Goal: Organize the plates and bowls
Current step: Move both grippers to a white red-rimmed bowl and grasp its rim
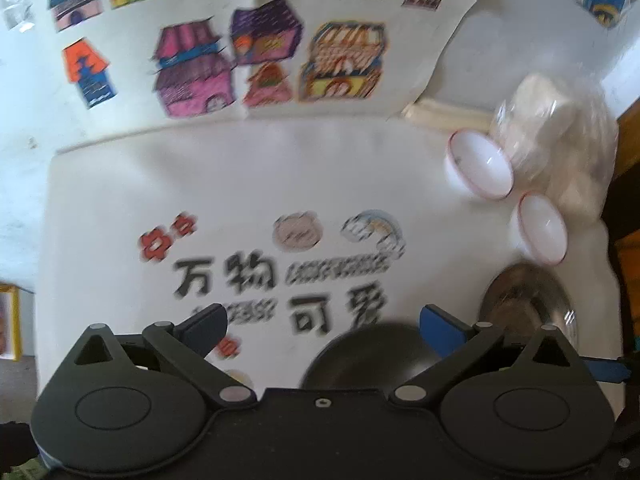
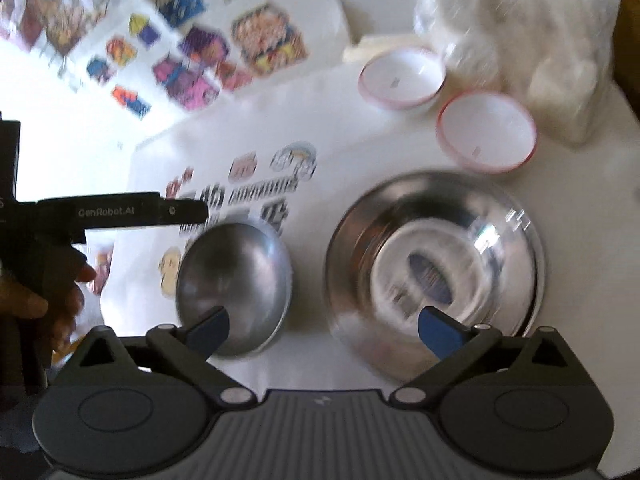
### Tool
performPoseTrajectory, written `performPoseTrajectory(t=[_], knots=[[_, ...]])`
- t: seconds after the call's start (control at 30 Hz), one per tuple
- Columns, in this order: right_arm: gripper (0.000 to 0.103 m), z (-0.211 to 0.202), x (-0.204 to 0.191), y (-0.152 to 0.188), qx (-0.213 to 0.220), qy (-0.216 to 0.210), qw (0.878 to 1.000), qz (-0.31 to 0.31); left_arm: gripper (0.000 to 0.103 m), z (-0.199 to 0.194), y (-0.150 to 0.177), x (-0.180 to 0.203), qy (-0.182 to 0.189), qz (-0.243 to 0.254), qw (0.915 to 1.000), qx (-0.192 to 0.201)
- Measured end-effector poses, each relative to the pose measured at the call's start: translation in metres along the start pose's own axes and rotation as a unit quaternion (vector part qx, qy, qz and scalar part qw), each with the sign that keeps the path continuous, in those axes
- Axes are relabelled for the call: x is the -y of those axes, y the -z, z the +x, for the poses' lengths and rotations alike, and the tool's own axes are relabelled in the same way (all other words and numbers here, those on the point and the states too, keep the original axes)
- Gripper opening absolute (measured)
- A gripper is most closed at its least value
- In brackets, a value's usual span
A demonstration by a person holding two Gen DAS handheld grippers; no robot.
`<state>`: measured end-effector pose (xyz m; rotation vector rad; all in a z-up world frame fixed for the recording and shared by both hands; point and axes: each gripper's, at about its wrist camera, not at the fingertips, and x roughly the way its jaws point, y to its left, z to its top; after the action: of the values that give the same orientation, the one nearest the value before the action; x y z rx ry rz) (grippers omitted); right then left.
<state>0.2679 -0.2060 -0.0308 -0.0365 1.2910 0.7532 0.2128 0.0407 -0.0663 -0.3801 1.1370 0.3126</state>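
Two steel bowls sit side by side on the white printed cloth (image 2: 320, 152): a small one (image 2: 234, 286) and a large one (image 2: 434, 276) that seems to hold a clear dish with a label. Behind them stand two white bowls with red rims (image 2: 402, 76) (image 2: 486, 132). My right gripper (image 2: 324, 322) hovers open above the gap between the steel bowls, holding nothing. My left gripper (image 1: 324, 320) is open and empty too, over the small steel bowl (image 1: 360, 356), with the large one (image 1: 524, 300) to its right. The white bowls (image 1: 480, 164) (image 1: 542, 228) lie further right.
A clear plastic bag of pale lumps (image 2: 516, 28) rests right behind the white bowls. Sheets with coloured house drawings (image 1: 240, 52) cover the far side. A hand (image 2: 48, 296) holds the left gripper (image 2: 200, 212) at the left of the right wrist view.
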Motion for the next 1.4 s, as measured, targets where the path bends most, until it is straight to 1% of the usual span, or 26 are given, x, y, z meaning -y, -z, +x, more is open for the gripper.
performPoseTrajectory(t=[0.2, 0.27, 0.33, 0.4, 0.47, 0.53, 0.6, 0.67, 0.77, 0.93, 1.07, 1.23, 1.33, 1.4], knots=[[0.103, -0.009, 0.030, -0.017, 0.068, 0.034, 0.997, -0.008, 0.102, 0.020, -0.031, 0.022, 0.024, -0.009, 0.9996, 0.008], [0.103, -0.009, 0.042, -0.025, 0.086, 0.048, 0.995, -0.004, 0.102, 0.030, -0.043, 0.031, 0.026, -0.007, 0.9996, 0.006], [0.103, -0.008, 0.054, -0.032, 0.098, 0.065, 0.993, 0.008, 0.102, 0.042, -0.055, 0.042, 0.026, -0.008, 0.9996, 0.010], [0.103, -0.006, 0.070, -0.039, 0.102, 0.067, 0.992, 0.028, 0.102, 0.051, -0.065, 0.054, 0.027, -0.002, 0.9995, 0.014], [0.102, -0.004, 0.085, -0.046, 0.103, 0.064, 0.992, 0.039, 0.102, 0.060, -0.073, 0.063, 0.026, 0.005, 0.9996, 0.013], [0.101, -0.001, 0.096, -0.051, 0.103, 0.074, 0.991, 0.041, 0.102, 0.069, -0.080, 0.074, 0.028, 0.007, 0.9996, 0.005], [0.098, 0.004, 0.107, -0.054, 0.098, 0.079, 0.991, 0.047, 0.102, 0.077, -0.084, 0.084, 0.035, 0.013, 0.9993, -0.004], [0.095, 0.009, 0.118, -0.058, 0.094, 0.082, 0.991, 0.052, 0.102, 0.084, -0.084, 0.096, 0.040, 0.022, 0.9989, -0.014], [0.094, 0.013, 0.132, -0.060, 0.088, 0.081, 0.991, 0.059, 0.102, 0.094, -0.079, 0.112, 0.051, 0.021, 0.9980, -0.031], [0.093, 0.018, 0.146, -0.064, 0.081, 0.080, 0.992, 0.060, 0.102, 0.110, -0.073, 0.135, 0.061, 0.020, 0.9968, -0.048], [0.092, 0.022, 0.154, -0.065, 0.075, 0.078, 0.992, 0.058, 0.102, 0.116, -0.070, 0.147, 0.063, 0.027, 0.9962, -0.053], [0.090, 0.028, 0.158, -0.068, 0.070, 0.074, 0.993, 0.058, 0.102, 0.123, -0.068, 0.156, 0.058, 0.028, 0.9963, -0.058], [0.086, 0.032, 0.160, -0.070, 0.067, 0.070, 0.994, 0.056, 0.102, 0.121, -0.064, 0.160, 0.054, 0.026, 0.9967, -0.055], [0.079, 0.035, 0.160, -0.071, 0.063, 0.066, 0.994, 0.055, 0.102, 0.121, -0.065, 0.158, 0.052, 0.028, 0.9969, -0.053]])
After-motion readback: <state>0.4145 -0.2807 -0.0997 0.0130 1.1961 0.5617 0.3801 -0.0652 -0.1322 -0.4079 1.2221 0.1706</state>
